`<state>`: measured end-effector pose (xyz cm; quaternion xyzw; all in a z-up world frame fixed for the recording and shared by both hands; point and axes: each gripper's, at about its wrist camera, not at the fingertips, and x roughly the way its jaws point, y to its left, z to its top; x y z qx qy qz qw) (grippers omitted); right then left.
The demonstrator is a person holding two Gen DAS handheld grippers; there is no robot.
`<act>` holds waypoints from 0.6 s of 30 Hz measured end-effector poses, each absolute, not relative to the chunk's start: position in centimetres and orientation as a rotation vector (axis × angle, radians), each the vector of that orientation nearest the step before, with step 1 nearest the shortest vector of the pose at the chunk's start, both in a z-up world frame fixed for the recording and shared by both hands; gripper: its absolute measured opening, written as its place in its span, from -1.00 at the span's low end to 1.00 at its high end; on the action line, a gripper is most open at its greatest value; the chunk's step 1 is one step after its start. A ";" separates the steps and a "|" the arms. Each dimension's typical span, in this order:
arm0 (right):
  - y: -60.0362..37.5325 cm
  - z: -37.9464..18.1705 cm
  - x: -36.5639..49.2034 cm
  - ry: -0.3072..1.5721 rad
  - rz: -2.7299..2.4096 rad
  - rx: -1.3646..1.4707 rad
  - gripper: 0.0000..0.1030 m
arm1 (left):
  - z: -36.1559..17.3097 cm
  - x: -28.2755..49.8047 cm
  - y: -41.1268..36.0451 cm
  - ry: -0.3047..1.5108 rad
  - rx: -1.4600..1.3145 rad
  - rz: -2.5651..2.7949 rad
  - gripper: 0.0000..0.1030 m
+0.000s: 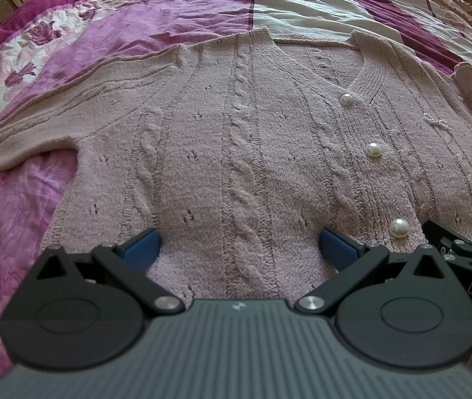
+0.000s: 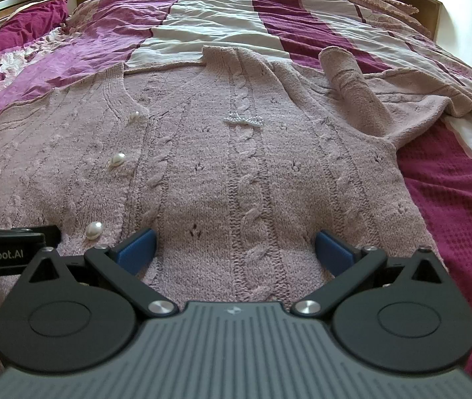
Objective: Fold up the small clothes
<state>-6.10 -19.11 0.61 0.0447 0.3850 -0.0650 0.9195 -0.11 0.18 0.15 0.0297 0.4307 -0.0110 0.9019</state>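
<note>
My left gripper (image 1: 239, 249) and right gripper (image 2: 234, 249) are both spread wide, holding nothing, side by side over the near hem of the cardigan (image 1: 236, 153). It lies flat on the bedspread (image 2: 451, 199), sleeves out toward both sides.

Bright, soft daylight, blown out white at the upper corners. Heavy fisheye bending at the edges. Sharp throughout, faint shadows only.
</note>
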 end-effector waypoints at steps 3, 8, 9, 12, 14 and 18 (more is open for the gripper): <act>-19.1 0.6 -6.1 0.792 -0.133 0.092 1.00 | 0.1 -0.1 0.2 0.891 0.061 -0.023 1.00; -19.1 0.6 -6.1 0.791 -0.134 0.091 1.00 | 0.3 -0.2 0.2 0.893 0.061 -0.022 1.00; -19.1 0.6 -6.1 0.792 -0.134 0.091 1.00 | 0.3 -0.2 0.3 0.893 0.061 -0.022 1.00; -19.1 0.6 -6.1 0.791 -0.134 0.091 1.00 | 0.3 -0.3 0.1 0.894 0.064 -0.020 1.00; -19.0 0.6 -6.1 0.791 -0.134 0.091 1.00 | 0.3 -0.2 0.1 0.895 0.065 -0.020 1.00; -19.0 0.7 -6.1 0.800 -0.132 0.091 1.00 | 0.2 -0.1 0.1 0.901 0.062 -0.019 1.00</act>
